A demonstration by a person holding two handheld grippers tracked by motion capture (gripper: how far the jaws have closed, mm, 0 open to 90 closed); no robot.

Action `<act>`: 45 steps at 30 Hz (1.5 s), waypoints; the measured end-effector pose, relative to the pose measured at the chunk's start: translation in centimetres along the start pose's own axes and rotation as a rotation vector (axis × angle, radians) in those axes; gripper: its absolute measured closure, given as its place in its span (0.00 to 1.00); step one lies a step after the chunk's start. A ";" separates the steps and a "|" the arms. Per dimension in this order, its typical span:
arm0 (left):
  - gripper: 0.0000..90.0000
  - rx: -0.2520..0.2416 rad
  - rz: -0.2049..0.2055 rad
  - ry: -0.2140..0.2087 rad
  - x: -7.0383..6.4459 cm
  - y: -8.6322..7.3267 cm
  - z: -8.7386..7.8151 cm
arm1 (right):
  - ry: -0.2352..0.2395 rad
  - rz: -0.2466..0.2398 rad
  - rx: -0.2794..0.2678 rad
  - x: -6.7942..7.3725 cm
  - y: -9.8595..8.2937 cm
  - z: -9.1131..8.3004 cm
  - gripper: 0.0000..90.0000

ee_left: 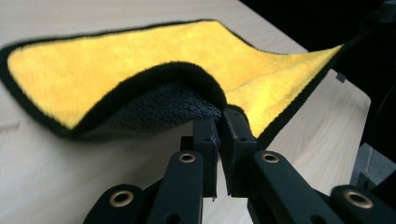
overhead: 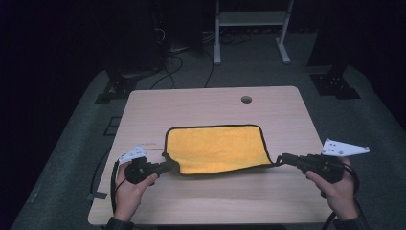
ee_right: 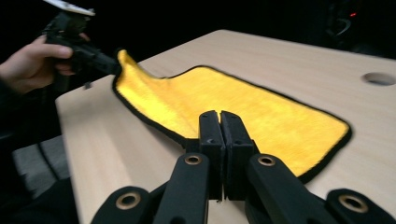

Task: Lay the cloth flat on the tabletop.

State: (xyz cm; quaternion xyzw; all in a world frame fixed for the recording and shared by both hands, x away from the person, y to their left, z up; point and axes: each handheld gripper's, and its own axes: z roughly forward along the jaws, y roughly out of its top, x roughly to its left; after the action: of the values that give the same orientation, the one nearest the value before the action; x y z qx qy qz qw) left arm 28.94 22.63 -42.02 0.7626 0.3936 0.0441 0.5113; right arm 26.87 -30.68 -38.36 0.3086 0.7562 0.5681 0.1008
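- My left gripper [overhead: 168,166] sits at the near-left corner of the yellow cloth [overhead: 218,147]; its fingers [ee_left: 205,135] are pinched together on that corner, which curls up and shows a dark grey underside.
- My right gripper [overhead: 282,158] is at the cloth's near-right corner, its fingers [ee_right: 209,133] pressed tight on the black-trimmed edge and that corner raised off the surface [overhead: 210,199].
- A hand [overhead: 130,184] holds the left gripper, another hand [overhead: 337,187] the right.
- The cloth lies spread near the middle of the surface, its far edge flat on the wood.
- Beyond the cloth's far-right corner is a round hole [overhead: 246,99] in the surface.
- Farther back from the cloth, past the surface, a white frame [overhead: 251,24] stands on the floor with cables [overhead: 177,62] to its left.
- I see no containers around the cloth.
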 end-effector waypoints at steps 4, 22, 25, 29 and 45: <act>0.94 0.026 -0.027 -0.002 0.2 -1.2 -0.4 | 0.022 -0.009 0.044 1.3 -1.2 0.1 0.97; 0.88 0.181 -0.107 0.016 -0.3 -5.1 -0.3 | 0.047 0.016 0.163 2.1 -4.9 0.0 0.96; 0.82 0.170 -0.096 0.027 -0.3 -5.1 -0.9 | 0.054 0.020 0.163 1.9 -5.3 0.0 0.90; 0.76 0.136 -0.060 0.055 -0.3 -4.6 -1.6 | 0.057 0.021 0.129 1.8 -5.0 -0.2 0.79; 0.57 0.061 0.128 0.209 1.1 -2.0 -0.3 | -0.201 0.002 0.195 -3.0 -4.8 2.6 0.49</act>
State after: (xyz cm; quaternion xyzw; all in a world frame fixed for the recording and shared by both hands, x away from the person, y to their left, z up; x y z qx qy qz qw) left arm 28.41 23.86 -43.91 0.7927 0.3964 0.1439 0.4402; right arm 28.82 -31.13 -44.19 0.3731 0.7935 0.4584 0.1448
